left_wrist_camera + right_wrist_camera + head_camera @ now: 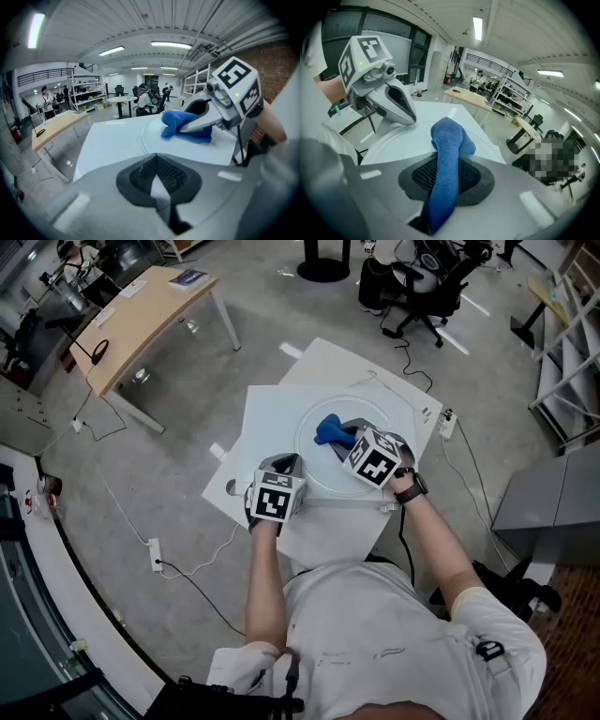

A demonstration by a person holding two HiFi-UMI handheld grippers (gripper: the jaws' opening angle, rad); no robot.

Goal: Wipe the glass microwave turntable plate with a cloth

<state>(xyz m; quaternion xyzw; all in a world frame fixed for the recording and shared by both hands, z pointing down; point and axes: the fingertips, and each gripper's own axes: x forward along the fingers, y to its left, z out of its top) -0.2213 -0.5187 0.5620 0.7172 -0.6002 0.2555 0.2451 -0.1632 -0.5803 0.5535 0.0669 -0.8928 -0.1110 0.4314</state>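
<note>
- Blue cloth (pixel 449 140) is squeezed tight between my right gripper's (pixel 446 180) fingers and presses on the glass plate (pixel 311 472).
- My left gripper's (pixel 159 180) fingers sit almost together at the plate's rim.

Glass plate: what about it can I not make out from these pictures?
- Head view: the right claw and cloth cover part of the glass plate.
- Left gripper view: the left claw has jaws nearly together; whether clear glass sits between is unclear.
- All views: dirt is too small to see.
</note>
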